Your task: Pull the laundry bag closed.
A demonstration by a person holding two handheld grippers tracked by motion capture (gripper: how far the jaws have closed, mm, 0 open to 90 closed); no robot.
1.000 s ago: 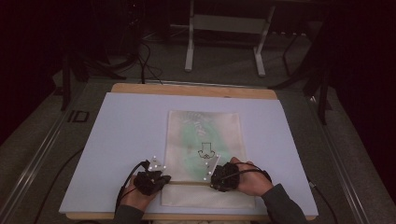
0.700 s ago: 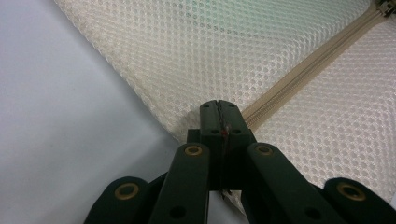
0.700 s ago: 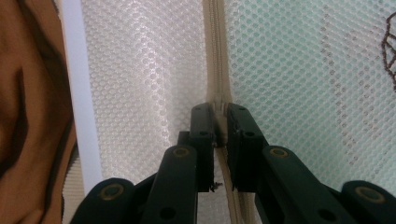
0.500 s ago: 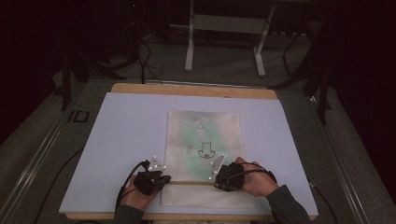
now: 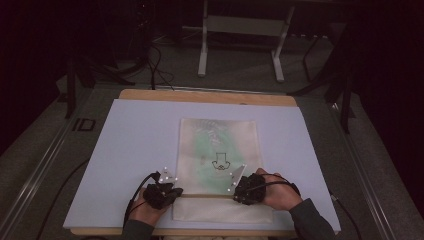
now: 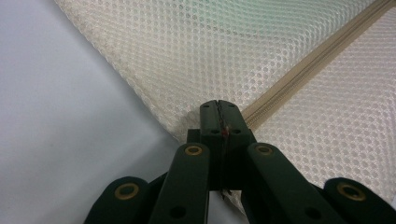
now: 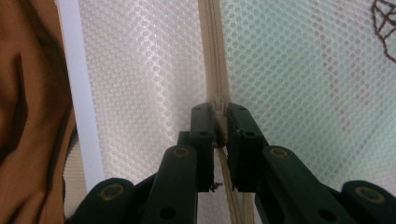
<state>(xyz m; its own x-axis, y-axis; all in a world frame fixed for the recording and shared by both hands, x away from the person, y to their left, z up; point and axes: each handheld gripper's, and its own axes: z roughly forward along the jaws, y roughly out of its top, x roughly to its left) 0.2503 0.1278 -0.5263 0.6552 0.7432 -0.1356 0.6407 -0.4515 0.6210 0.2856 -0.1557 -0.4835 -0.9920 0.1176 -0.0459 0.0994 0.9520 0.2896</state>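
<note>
A cream mesh zip bag (image 5: 218, 145) with something green inside and a small dark drawing lies flat on the white board (image 5: 135, 150). Its beige zipper (image 5: 210, 196) runs across near the bag's front end. My left gripper (image 5: 172, 192) sits at the zipper's left end. In the left gripper view the left gripper (image 6: 218, 109) is shut on the bag's edge (image 6: 187, 46), right where the zipper (image 6: 317, 60) ends. My right gripper (image 5: 239, 192) is over the zipper's right part. In the right gripper view the right gripper (image 7: 220, 116) pinches the zipper slider on the zipper tape (image 7: 214, 56).
The board rests on a wooden table (image 5: 200, 96). White stand legs (image 5: 202, 50) and cables stand on the dark floor behind. Brown fabric (image 7: 28, 116) shows beyond the board's edge in the right gripper view. Cables trail from both grippers toward the front edge.
My right gripper has shifted a little to the right along the zipper. The left gripper has stayed in place on the bag's edge.
</note>
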